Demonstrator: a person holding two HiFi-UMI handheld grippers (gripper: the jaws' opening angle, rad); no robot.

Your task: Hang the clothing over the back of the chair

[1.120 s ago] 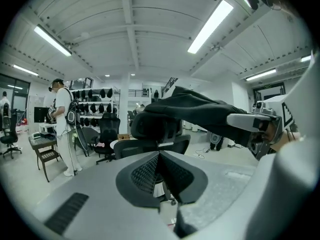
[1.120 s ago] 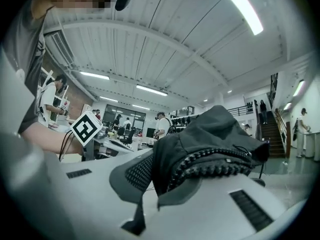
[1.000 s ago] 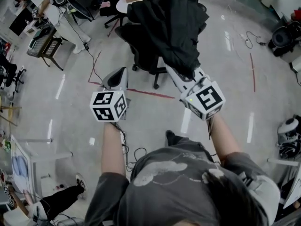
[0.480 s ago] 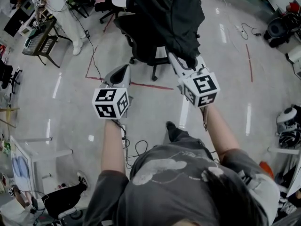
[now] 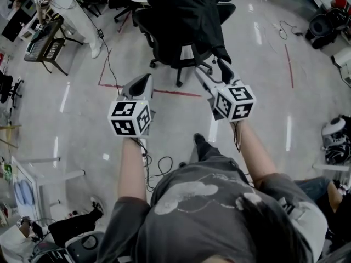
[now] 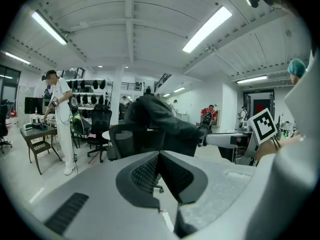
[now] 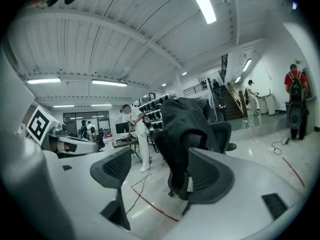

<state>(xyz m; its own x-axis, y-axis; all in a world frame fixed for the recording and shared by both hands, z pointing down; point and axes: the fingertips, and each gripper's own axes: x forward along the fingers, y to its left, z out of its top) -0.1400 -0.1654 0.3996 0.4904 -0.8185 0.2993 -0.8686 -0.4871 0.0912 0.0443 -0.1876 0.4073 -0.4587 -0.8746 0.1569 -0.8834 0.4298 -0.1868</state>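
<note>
A black garment point(image 5: 186, 10) lies draped over the back of a black office chair point(image 5: 159, 43) at the top of the head view. My right gripper point(image 5: 214, 70) sits just below the garment's hanging hem. Its jaws are opening and stand wide, with nothing pressed between them. In the right gripper view the draped garment point(image 7: 182, 119) and chair point(image 7: 222, 134) show beyond my right gripper point(image 7: 165, 171). My left gripper point(image 5: 143, 80) hovers left of the chair, shut and empty. In the left gripper view my left gripper point(image 6: 160, 156) points at the garment point(image 6: 160, 116).
A person in white point(image 5: 82, 26) stands by a desk point(image 5: 46, 43) at the upper left. Red tape lines point(image 5: 164, 91) and cables point(image 5: 109, 64) cross the glossy floor. More chairs and a round table stand behind the chair. A machine point(image 5: 334, 141) sits at the right.
My right gripper has let go of the garment, opened its jaws and dropped lower. The garment now hangs on the chair back by itself. My left gripper stayed shut and shifted slightly.
</note>
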